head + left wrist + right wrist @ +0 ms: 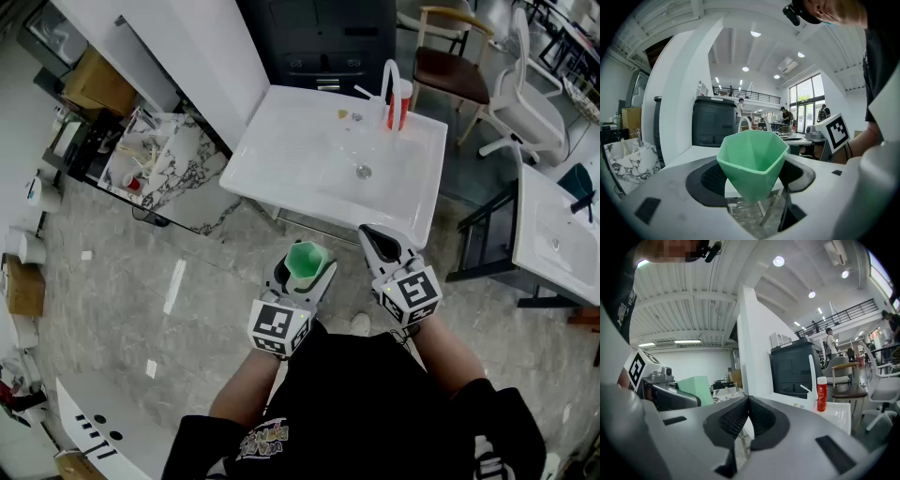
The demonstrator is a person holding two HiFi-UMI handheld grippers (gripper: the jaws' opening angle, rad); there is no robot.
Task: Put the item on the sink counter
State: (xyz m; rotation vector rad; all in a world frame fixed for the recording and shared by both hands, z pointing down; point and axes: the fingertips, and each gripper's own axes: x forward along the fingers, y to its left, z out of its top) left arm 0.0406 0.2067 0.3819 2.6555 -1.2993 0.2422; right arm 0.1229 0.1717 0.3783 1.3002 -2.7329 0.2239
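Observation:
A green faceted cup [306,263] sits upright between the jaws of my left gripper [302,272], which is shut on it; in the left gripper view the cup [752,161] fills the gap between the black pads. My right gripper [380,246] is shut and empty, its pads touching [746,417]. Both grippers hover above the floor, just short of the front edge of the white sink counter [281,141]. The sink has a drain [364,172] and a white faucet [389,92]. From the right gripper view, the cup [696,389] shows at left.
A red bottle [402,103] stands beside the faucet at the sink's back edge, with small items [350,116] near it. A marble-topped shelf with clutter [155,159] stands left of the sink. A second white counter [558,234] and chairs [450,66] are to the right.

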